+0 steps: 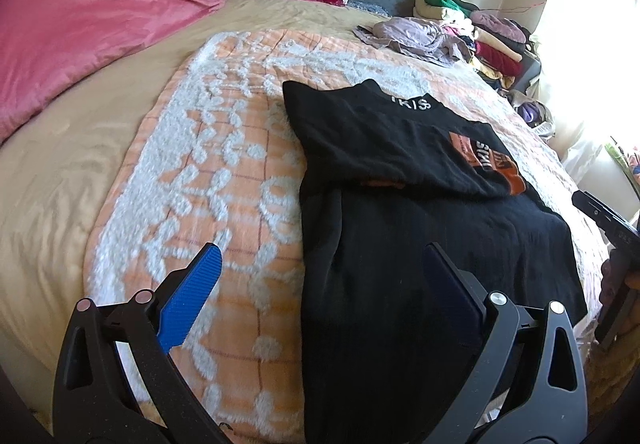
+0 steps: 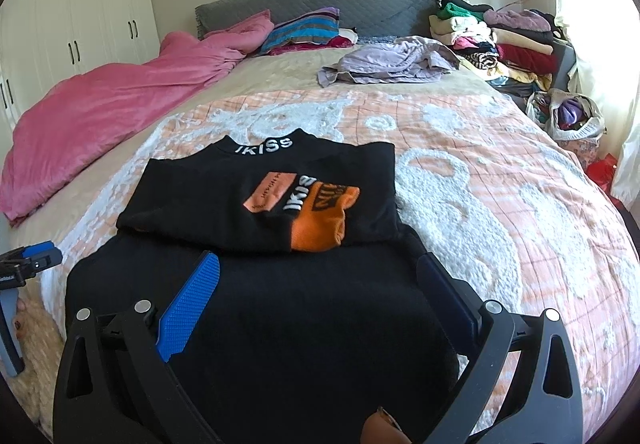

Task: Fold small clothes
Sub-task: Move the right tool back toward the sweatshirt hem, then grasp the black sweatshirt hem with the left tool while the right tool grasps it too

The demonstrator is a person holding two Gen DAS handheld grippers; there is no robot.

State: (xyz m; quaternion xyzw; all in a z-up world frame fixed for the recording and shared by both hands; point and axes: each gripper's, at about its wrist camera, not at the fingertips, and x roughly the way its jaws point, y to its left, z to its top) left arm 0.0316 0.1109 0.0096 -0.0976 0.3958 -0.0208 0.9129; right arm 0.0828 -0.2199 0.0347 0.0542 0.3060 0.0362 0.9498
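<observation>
Left claw point(image 1: 320, 284): fingers wide apart, empty, straddling the left edge of the black top point(image 1: 400, 164) at 6 o'clock. The garment lies flat on the patterned blanket point(image 1: 224, 172) mid-bed; its upper portion appears already folded over, logo showing, while the lower panel remains unfolded, so the fold looks roughly half done. Right claw point(image 2: 320, 280): fingers spread, gripping nothing, over the lower panel. Surroundings, left to right: pink duvet point(image 2: 100, 116) at 10 o'clock, striped pillow point(image 2: 304, 28) at 12, crumpled lilac garment point(image 2: 392, 60), stacked clothes point(image 2: 500, 40) at 2. Nothing obstructs the work area.
</observation>
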